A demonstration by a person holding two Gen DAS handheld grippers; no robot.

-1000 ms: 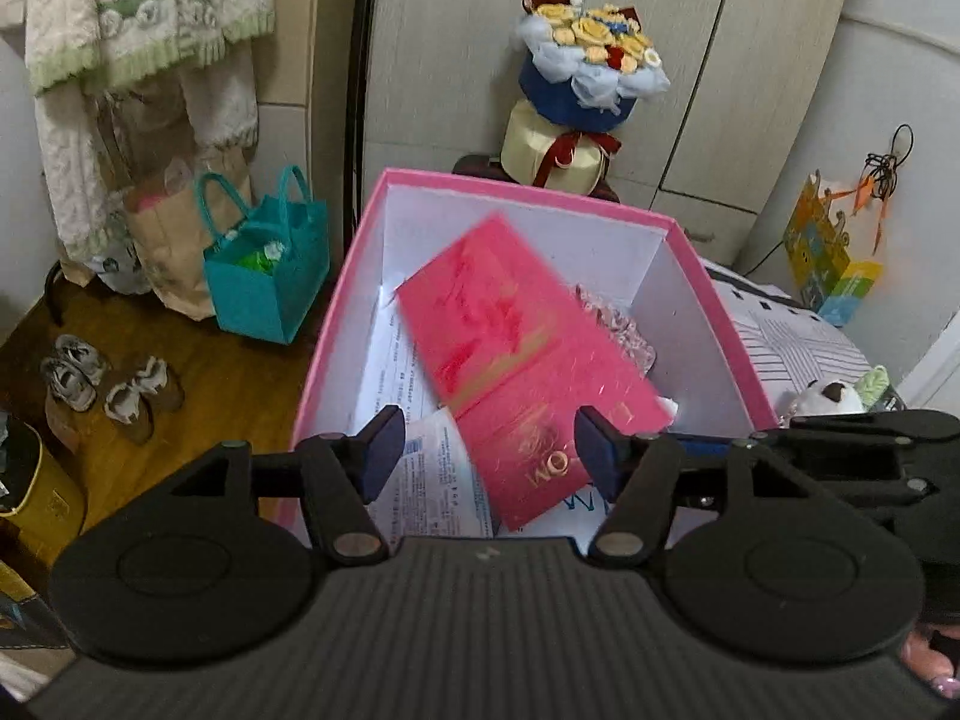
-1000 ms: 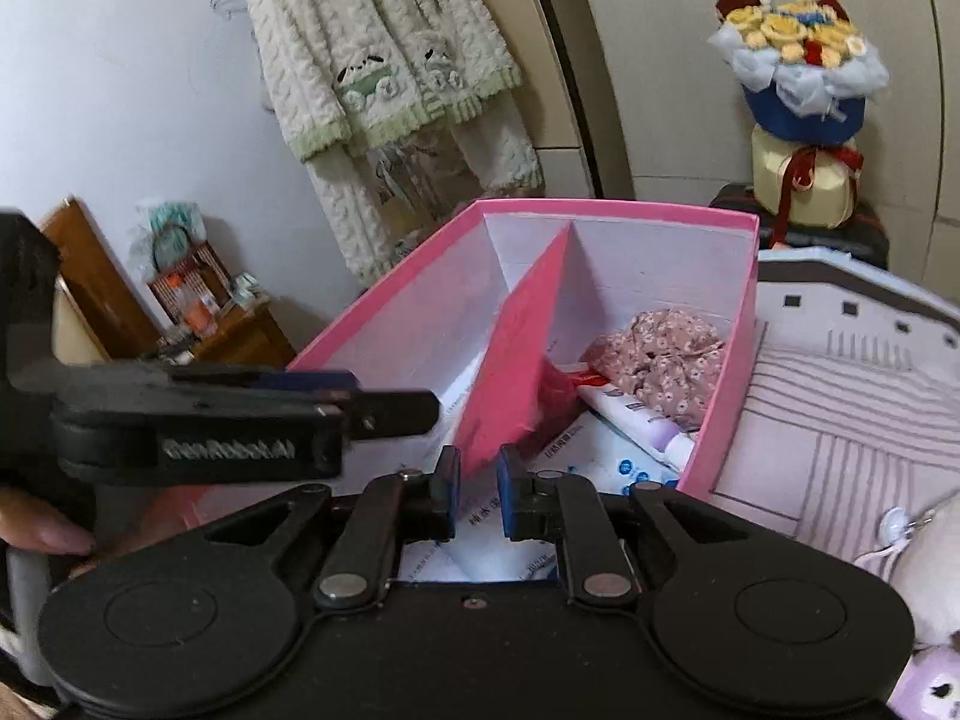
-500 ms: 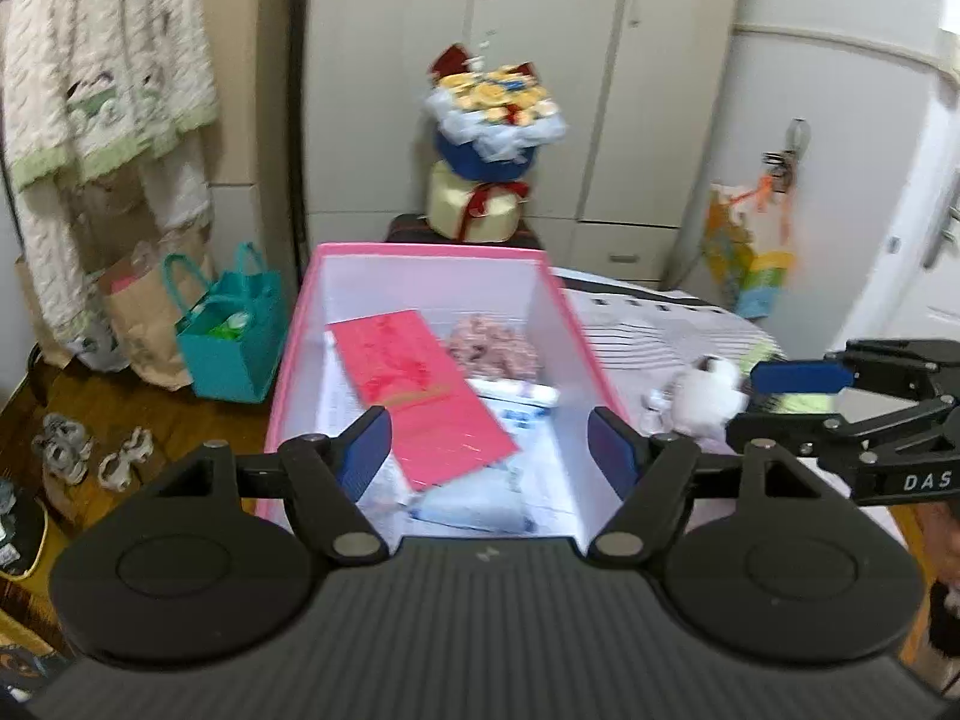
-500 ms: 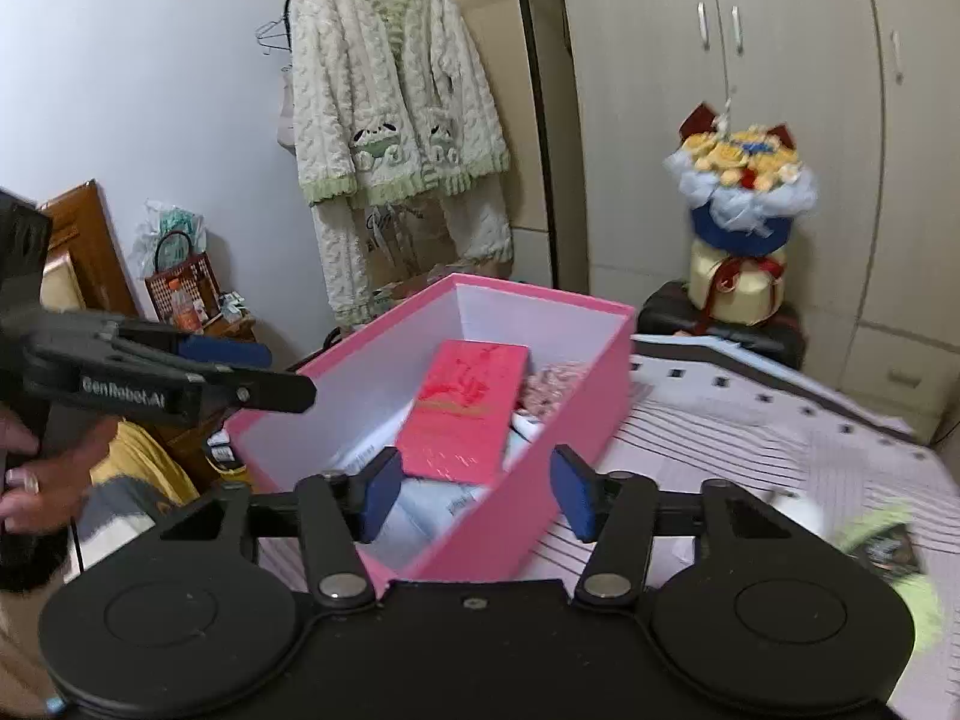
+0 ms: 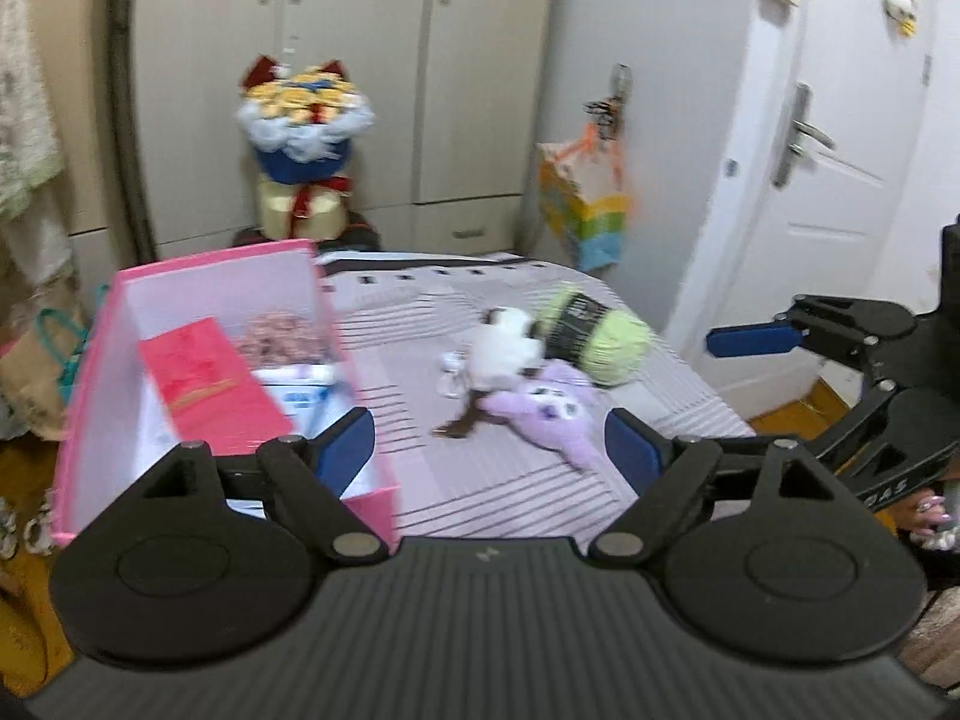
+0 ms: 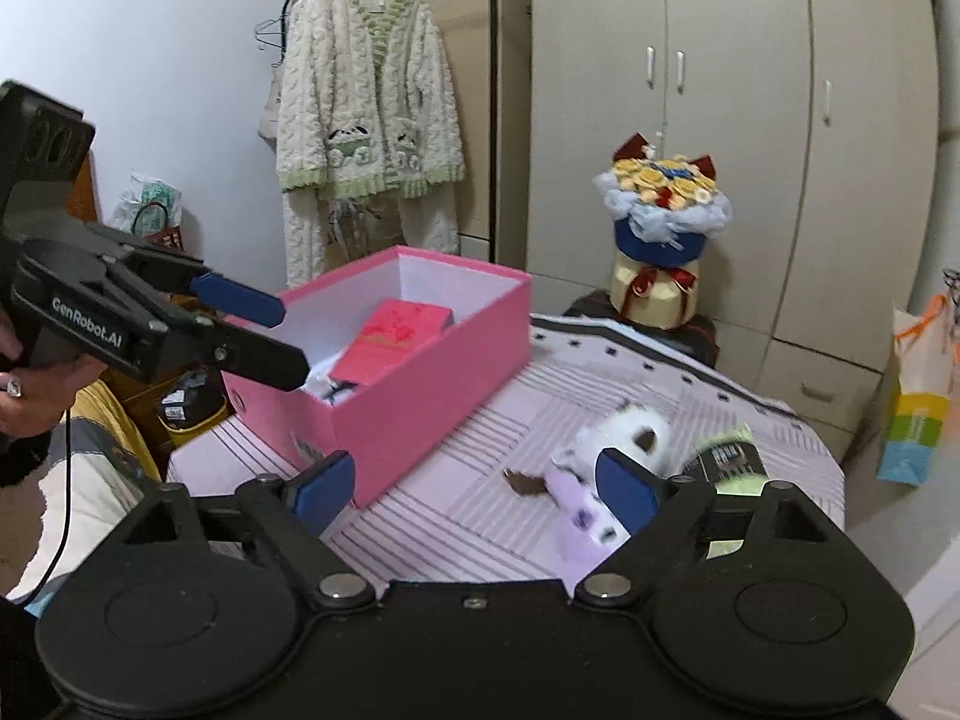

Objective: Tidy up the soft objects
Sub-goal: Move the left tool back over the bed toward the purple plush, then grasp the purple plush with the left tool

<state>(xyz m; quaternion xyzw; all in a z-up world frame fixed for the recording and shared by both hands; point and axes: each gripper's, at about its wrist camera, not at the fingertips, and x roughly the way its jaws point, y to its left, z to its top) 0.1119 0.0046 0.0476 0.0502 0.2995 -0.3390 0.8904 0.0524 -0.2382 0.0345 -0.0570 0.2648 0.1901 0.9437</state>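
A pink box (image 5: pixel 372 483) (image 6: pixel 420 402) stands on the striped bed, holding a red packet (image 5: pixel 210 384) (image 6: pixel 396 336), a floral pouch (image 5: pixel 282 336) and papers. To its right lie a white plush (image 5: pixel 501 354) (image 6: pixel 630 429), a purple plush (image 5: pixel 549 414) (image 6: pixel 576 522) and a green yarn ball (image 5: pixel 597 333) (image 6: pixel 729 456). My left gripper (image 5: pixel 489 453) is open and empty, above the bed between box and toys. My right gripper (image 6: pixel 474 489) is open and empty, just short of the purple plush.
A flower bouquet (image 5: pixel 300 144) (image 6: pixel 660 240) stands behind the bed by the wardrobe. A colourful bag (image 5: pixel 585 216) hangs at the right by a white door (image 5: pixel 840 180). A knit cardigan (image 6: pixel 366 114) hangs at the left. The bed edge (image 5: pixel 708 384) drops at the right.
My right gripper let go of the red packet, which now lies flat in the box. Both grippers pulled back from the box, opened and swung right toward the plush toys.
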